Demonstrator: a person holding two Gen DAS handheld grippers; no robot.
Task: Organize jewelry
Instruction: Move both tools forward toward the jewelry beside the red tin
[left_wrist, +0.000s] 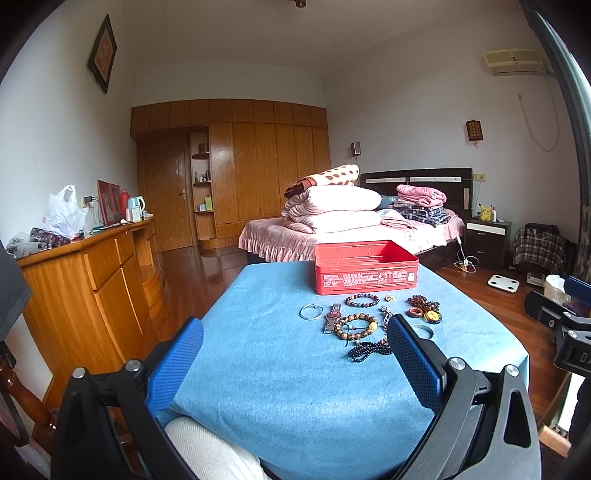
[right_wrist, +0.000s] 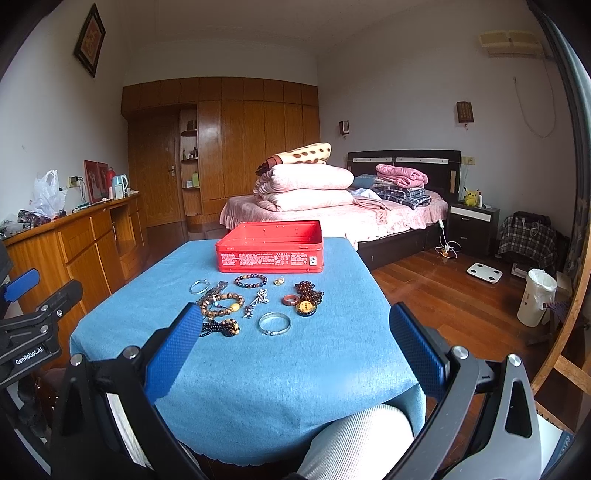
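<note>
Gaping empty, both grippers' (left_wrist: 295, 354) (right_wrist: 291, 338) ribbed jaws over beaded bracelets (right_wrist: 221, 303), perhaps wooden, before rectangular red tin (right_wrist: 271, 246).

Ahead of me white walls (right_wrist: 406, 74) meet a wooden wardrobe (right_wrist: 258, 140) and door (right_wrist: 157, 173). A bed (right_wrist: 332, 218) piled with pink quilts (right_wrist: 306, 186) stands on glossy wood floor (right_wrist: 443, 295); a long wooden sideboard (left_wrist: 85, 273) lines the left wall.

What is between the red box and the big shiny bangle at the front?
In the right wrist view, between the red tin box and the silver bangle lie a dark bead bracelet and a small silver charm cluster.
</note>
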